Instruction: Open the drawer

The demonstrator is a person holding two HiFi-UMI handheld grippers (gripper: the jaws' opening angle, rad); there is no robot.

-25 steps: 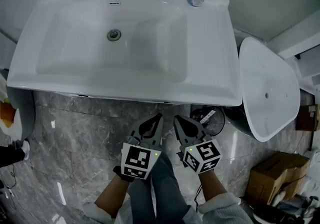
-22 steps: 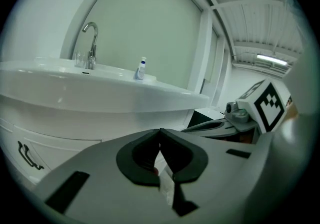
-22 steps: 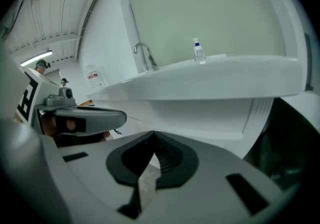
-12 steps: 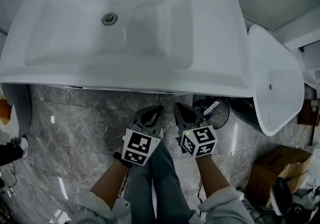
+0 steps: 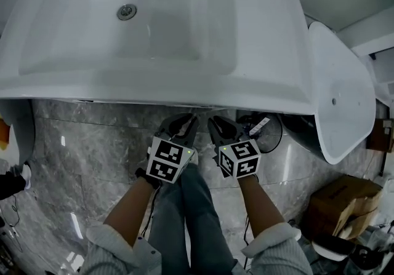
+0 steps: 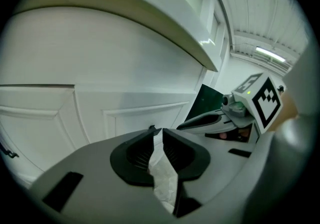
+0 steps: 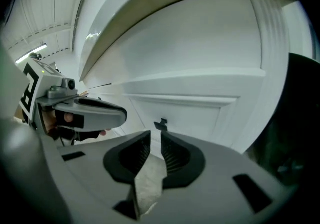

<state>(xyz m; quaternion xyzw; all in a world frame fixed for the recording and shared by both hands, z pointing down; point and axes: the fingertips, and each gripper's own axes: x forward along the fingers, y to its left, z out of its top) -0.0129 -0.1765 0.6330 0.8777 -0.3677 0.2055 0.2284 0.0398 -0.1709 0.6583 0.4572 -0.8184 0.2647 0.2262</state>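
Right gripper view looks along the right gripper (image 7: 154, 136) at a white panelled cabinet front under the washbasin. The recessed panel straight ahead is, by my reading, the drawer (image 7: 192, 113), with a small dark pull (image 7: 161, 124) at its middle, just beyond the jaw tips and not yet touched. The jaws have just been opening and stand a little apart with nothing between them. The left gripper (image 6: 158, 130) has also just been opening. Its gap is narrower and empty, and it faces a neighbouring plain panel. The drawer front looks stiff and glossy, so the flat face offers no purchase. The pull is the only sensible hold, and being small and probably smooth it could slip from the pads unless they close squarely across it. Expect a rigid box that resists at first and then slides, so a straight, level draw suits it best. In the head view both bare forearms reach forward and down from pale sleeves, with the two grippers side by side, tilted downward, just below the washbasin (image 5: 154, 92) rim and above the grey marble floor (image 5: 80, 157).
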